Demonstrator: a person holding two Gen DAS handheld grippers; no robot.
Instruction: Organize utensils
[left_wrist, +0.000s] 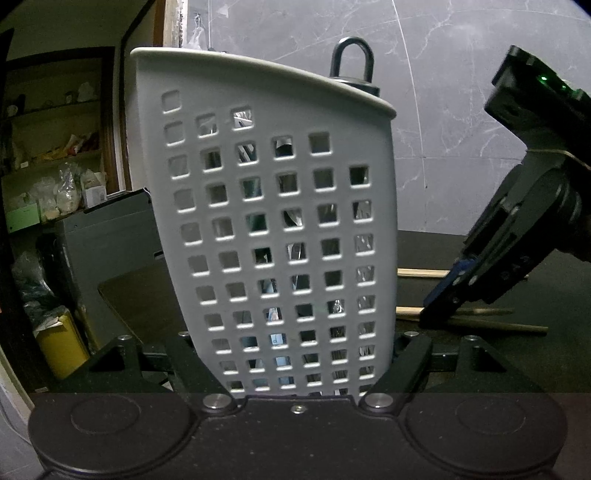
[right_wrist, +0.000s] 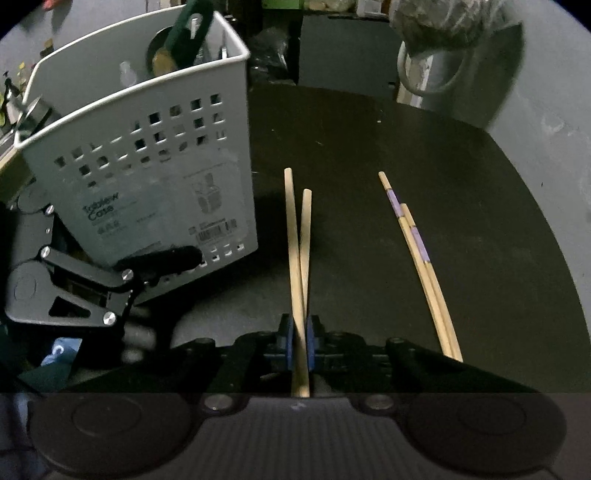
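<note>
Left wrist view, left gripper (left_wrist: 295, 369): its two arms were clamped on the bottom of the utensil basket (left_wrist: 269, 221).
Left wrist view, basket: it stood right in front of the tool, tipped a bit. It was pale grey plastic with square holes. It looked light and stiff, so I think holding it low on both sides kept it steady.
Left wrist view, around: a dark loop handle (left_wrist: 352, 61) stuck out of the top. The right gripper (left_wrist: 447, 299) reached down at the right side, over wooden sticks on the black table (left_wrist: 443, 247).

Right wrist view, right gripper (right_wrist: 300, 345): its blue pads (right_wrist: 289, 343) were squeezed on two plain chopsticks (right_wrist: 297, 240).
Right wrist view, chopsticks: they pointed straight ahead from the tool, tips close together. They looked thin, light, stiff and a bit slippery. I think a grip near one end could let them twist or cross.
Right wrist view, around: two purple-banded chopsticks (right_wrist: 417, 243) lay to the right, well apart. The basket stood ahead to the left, its near wall between the sticks and its open top.
</note>
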